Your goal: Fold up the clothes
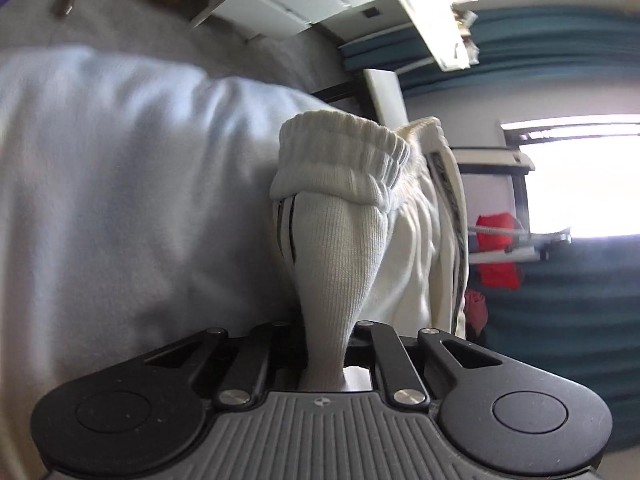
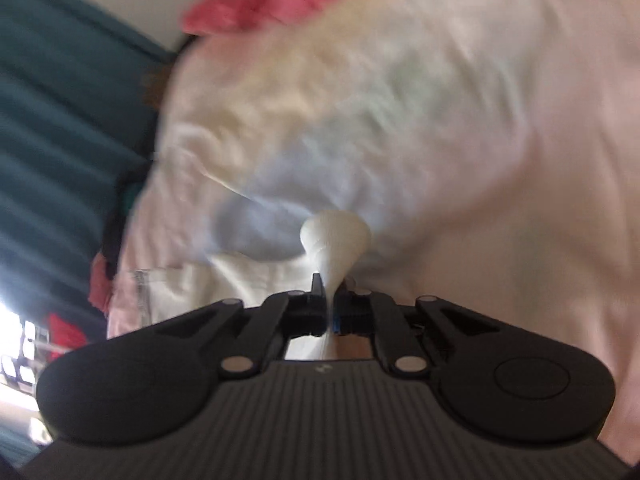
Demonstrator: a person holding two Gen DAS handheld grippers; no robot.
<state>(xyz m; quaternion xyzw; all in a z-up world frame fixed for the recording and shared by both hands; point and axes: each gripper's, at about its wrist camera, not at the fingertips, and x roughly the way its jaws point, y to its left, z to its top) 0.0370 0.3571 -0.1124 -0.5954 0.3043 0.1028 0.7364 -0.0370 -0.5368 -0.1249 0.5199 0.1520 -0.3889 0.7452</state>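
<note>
A white knit garment (image 1: 352,216) with a ribbed elastic waistband and dark side stripes fills the middle of the left wrist view. My left gripper (image 1: 326,344) is shut on a bunched fold of it, and the cloth rises straight out from between the fingers. In the right wrist view the same white garment (image 2: 360,120) spreads blurred across most of the frame. My right gripper (image 2: 330,300) is shut on a pinched tuft of that cloth. Both pieces of cloth are held up in the air.
A pale blue-white cloth or sleeve (image 1: 120,184) covers the left of the left wrist view. Teal curtains (image 1: 560,300) hang behind, with a bright window (image 1: 580,176) and a red item (image 1: 498,252) near it. A pink-red cloth (image 2: 260,0) lies beyond the garment.
</note>
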